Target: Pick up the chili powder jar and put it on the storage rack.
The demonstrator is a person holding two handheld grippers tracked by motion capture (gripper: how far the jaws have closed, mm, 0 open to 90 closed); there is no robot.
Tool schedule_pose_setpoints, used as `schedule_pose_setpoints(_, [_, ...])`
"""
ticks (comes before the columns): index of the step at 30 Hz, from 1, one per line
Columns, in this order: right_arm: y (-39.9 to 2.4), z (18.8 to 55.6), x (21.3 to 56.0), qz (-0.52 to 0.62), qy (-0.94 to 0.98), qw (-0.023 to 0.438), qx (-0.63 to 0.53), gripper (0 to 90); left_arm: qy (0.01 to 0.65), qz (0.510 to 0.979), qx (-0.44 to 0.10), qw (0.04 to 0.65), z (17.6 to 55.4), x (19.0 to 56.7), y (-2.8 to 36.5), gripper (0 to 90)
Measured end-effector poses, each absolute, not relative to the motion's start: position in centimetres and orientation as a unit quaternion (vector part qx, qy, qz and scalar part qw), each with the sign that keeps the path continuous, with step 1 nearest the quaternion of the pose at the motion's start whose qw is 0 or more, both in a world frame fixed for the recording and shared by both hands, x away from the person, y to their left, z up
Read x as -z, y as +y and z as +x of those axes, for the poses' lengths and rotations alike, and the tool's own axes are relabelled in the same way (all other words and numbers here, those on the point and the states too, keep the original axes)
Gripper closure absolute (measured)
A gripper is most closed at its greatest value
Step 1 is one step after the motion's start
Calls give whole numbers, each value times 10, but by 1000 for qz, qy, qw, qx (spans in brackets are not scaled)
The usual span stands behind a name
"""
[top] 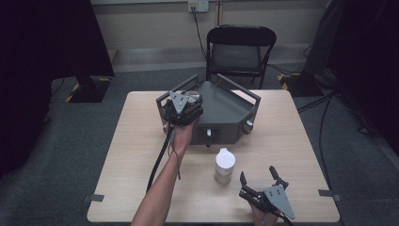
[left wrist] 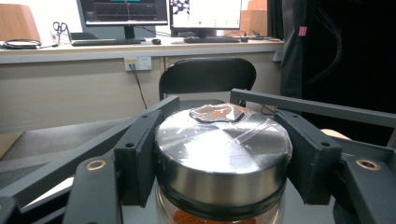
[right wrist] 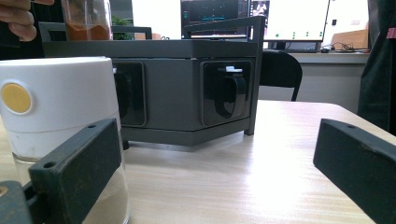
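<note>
The left gripper (top: 184, 107) hangs over the grey rack's (top: 226, 110) left edge. A white-capped jar (top: 225, 165) stands on the tabletop (top: 136, 155), near the right gripper (top: 259, 181), jaws spread.

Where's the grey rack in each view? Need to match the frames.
High view: grey rack at table centre, far half, in front of the black chair.
Left gripper view: its rails cross the middle, behind the steel-lidded jar held in the jaws.
Right gripper view: its front wall spans upper centre, behind the white-capped jar.
Shared landmark: the black chair beyond the table.
</note>
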State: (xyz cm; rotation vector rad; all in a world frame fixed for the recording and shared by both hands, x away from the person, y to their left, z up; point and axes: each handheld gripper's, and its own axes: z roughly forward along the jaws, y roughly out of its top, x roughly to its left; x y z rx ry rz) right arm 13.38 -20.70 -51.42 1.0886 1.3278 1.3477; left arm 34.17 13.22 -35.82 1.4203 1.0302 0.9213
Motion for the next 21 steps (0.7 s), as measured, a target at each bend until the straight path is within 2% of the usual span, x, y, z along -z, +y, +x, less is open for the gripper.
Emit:
schedule_pose_setpoints(9, [-206,134,514,444,539,462,-547,0,440,597,-380,553,342,358,135,340])
schedule_pose_setpoints(11, [-206,134,514,444,539,462,-547,0,445,595,-375,554,344,357,136,231])
schedule_pose_setpoints(17, [-207,134,514,442,540,461,-548,0,453,575,-370,572,339,358,137,25])
schedule_pose_setpoints(18, [-207,134,514,442,540,461,-548,0,456,574,-371,570,338,357,137,0])
schedule_pose_setpoints(21, [-206,134,514,443,539,462,-548,0,451,579,-362,575,337,356,143,0])
